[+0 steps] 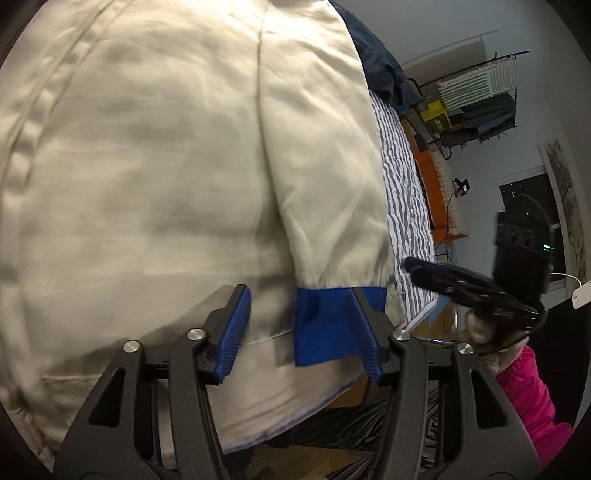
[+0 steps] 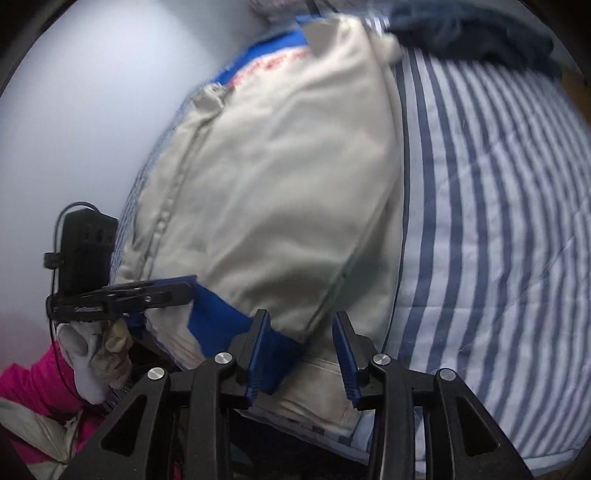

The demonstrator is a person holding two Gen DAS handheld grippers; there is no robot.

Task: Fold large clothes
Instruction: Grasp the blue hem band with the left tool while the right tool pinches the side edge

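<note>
One striped quilt (image 2: 498,221), blue on white, covers the bed and carries everything else. On the quilt lies the cream jacket (image 1: 166,177), spread flat with its closed front placket running lengthwise and a sleeve laid alongside the body, nearer the quilt's free edge. A dark navy garment (image 2: 472,33) sits bunched on the quilt beyond the jacket's collar end. The sleeve ends in a blue cuff (image 1: 325,325), which lies at the jacket's hem end, close to the quilt's near edge.

Left hand-held gripper (image 1: 301,328): jaws spread, one blue pad over the jacket body, the other at the cuff's outer side; the cuff lies between them and the pads do not press on it. Right hand-held gripper (image 2: 303,354): jaws spread above the jacket's hem end, a fold of blue fabric beside the left pad, nothing pinched. A gloved hand (image 2: 96,354) with a pink sleeve (image 1: 528,402) holds the left unit.
</note>
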